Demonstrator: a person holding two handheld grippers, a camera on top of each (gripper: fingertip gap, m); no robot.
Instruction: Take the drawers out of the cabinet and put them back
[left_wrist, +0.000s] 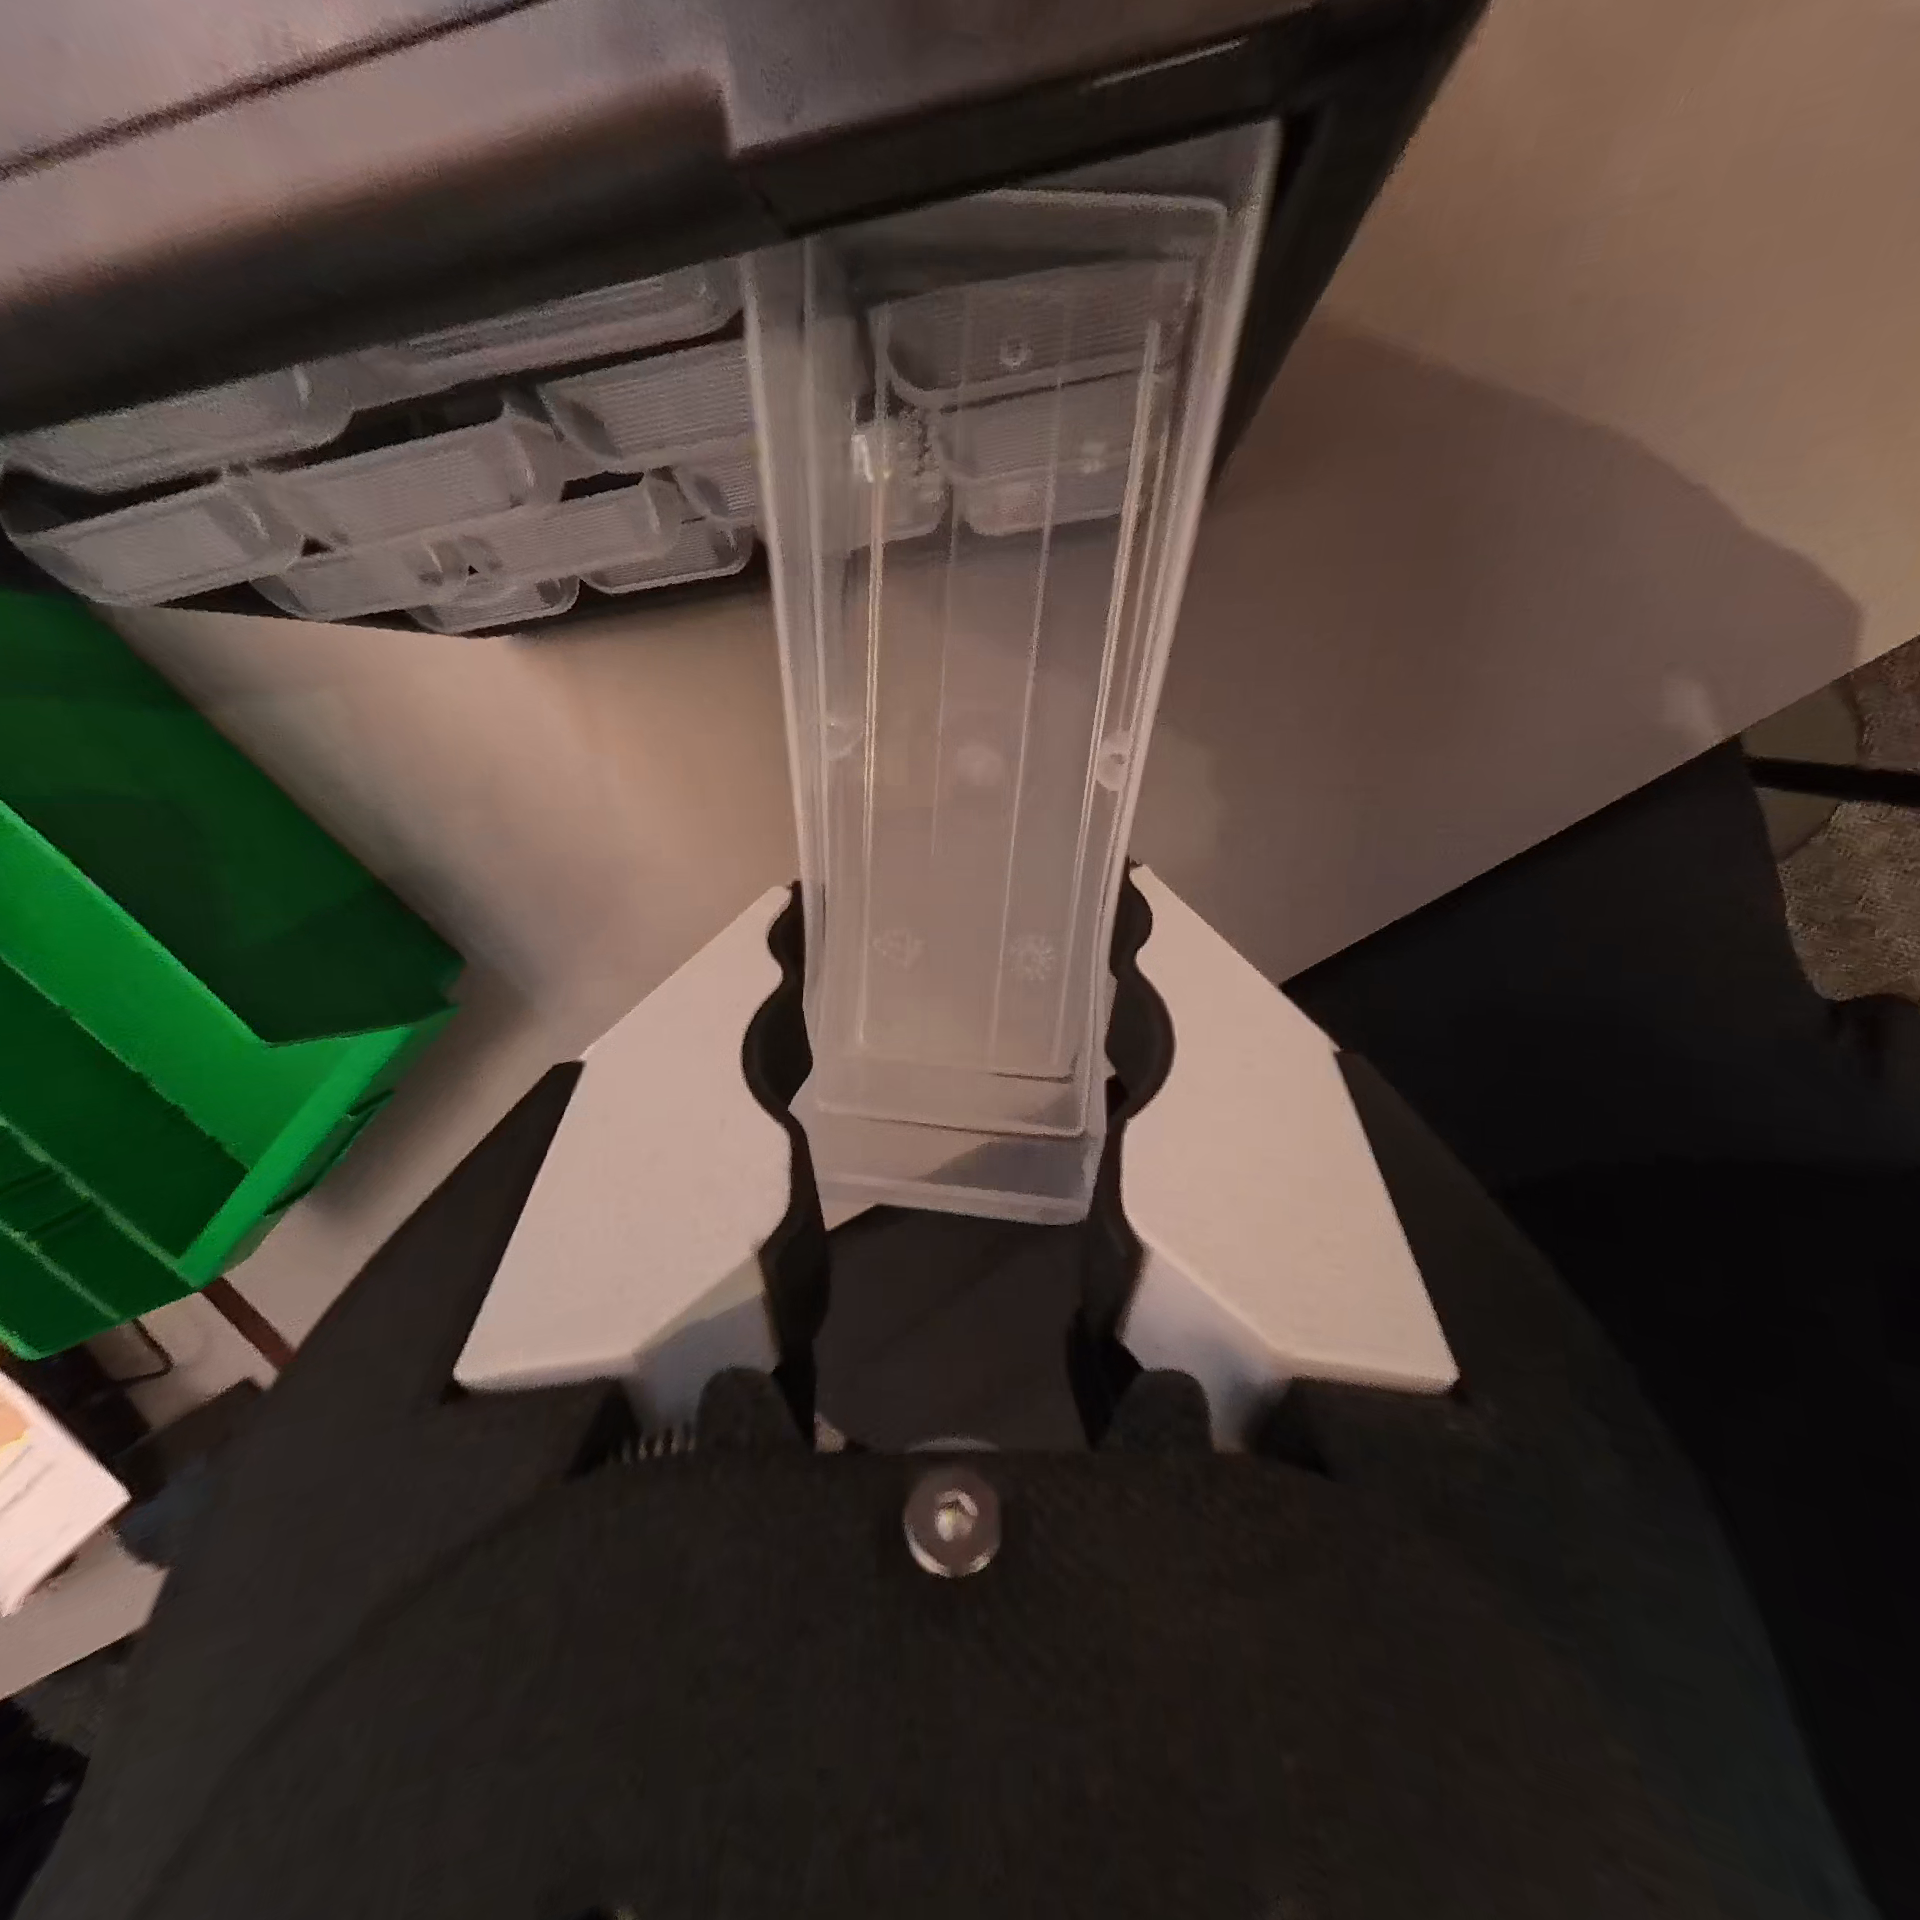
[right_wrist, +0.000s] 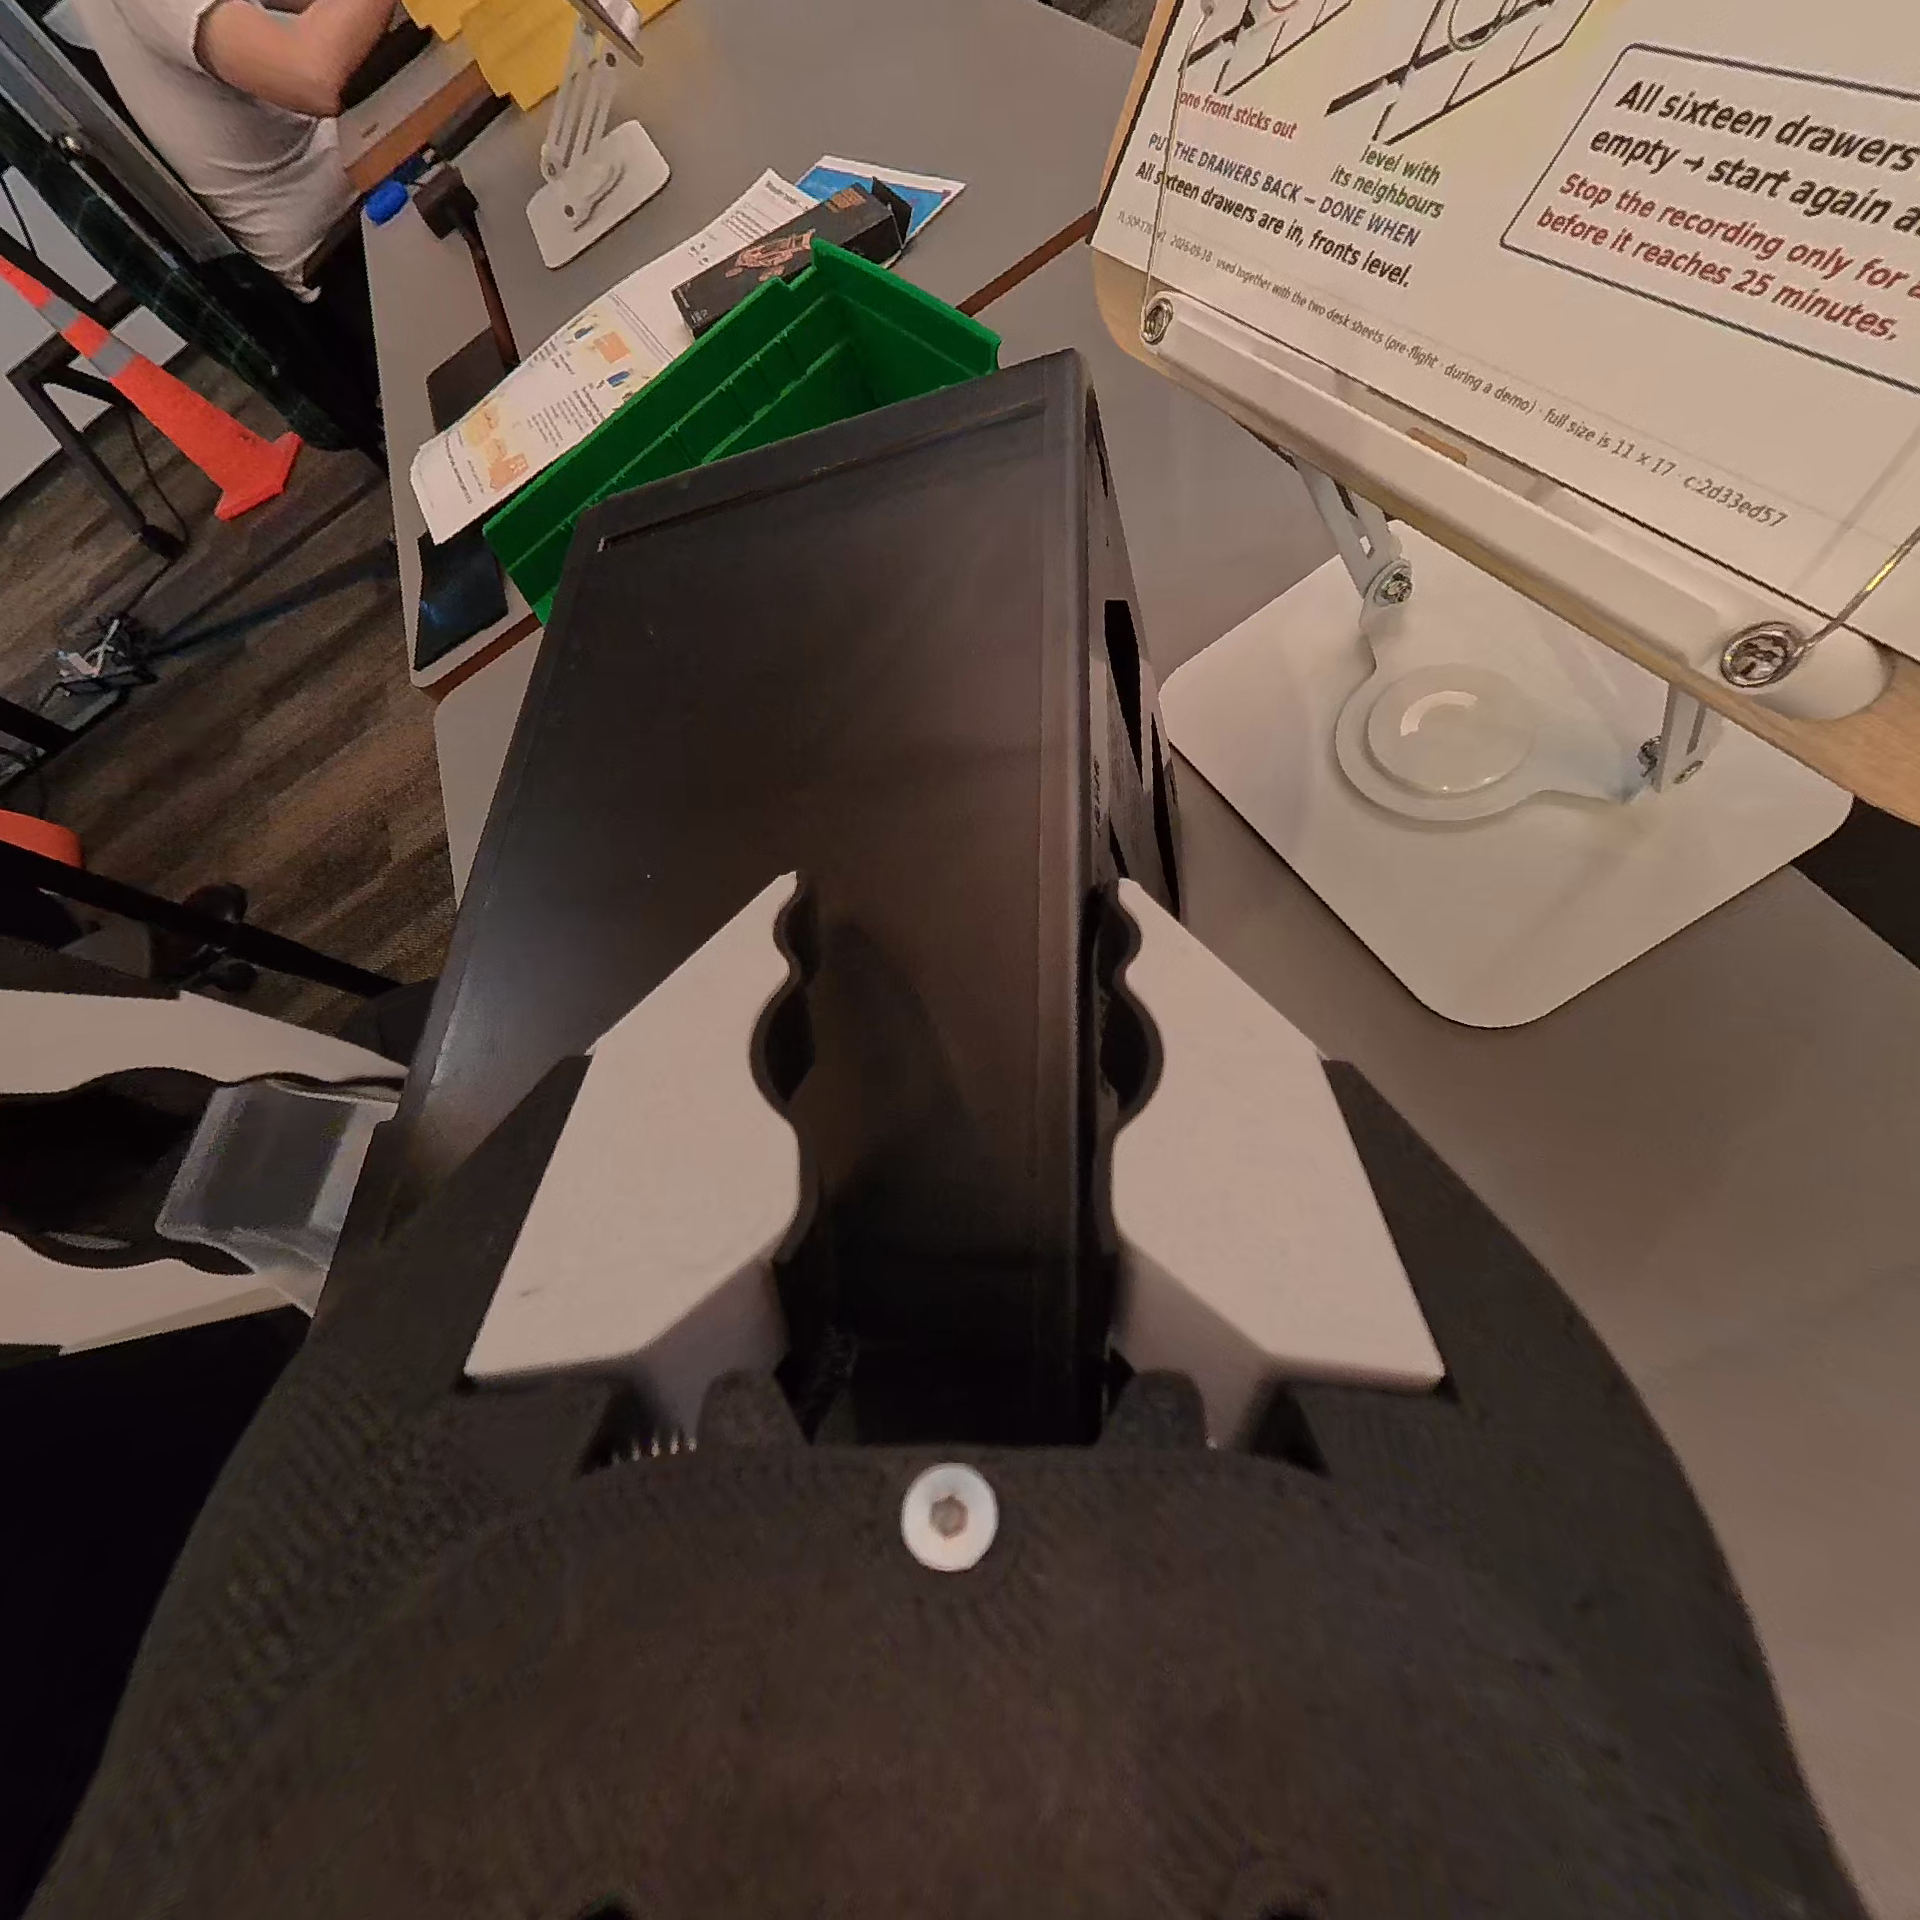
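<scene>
Left hand-held gripper (left_wrist: 961, 1049) clamped on a clear drawer (left_wrist: 966, 779) sticking halfway out of the black cabinet (left_wrist: 416, 208), right hand-held gripper (right_wrist: 956, 1039) clamped on the cabinet (right_wrist: 831, 675) top, green bin (left_wrist: 156, 935) alongside on the table (left_wrist: 1455, 520).

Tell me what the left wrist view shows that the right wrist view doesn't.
Only the left wrist view shows the cabinet's front: the left claw shut on a clear drawer partly pulled out at the upper right corner, with other clear drawers seated beside it. Only the right wrist view shows the right claw over the cabinet's top, an instruction board on a white stand, papers and an orange cone. Both share the black cabinet and the green bin.
</scene>
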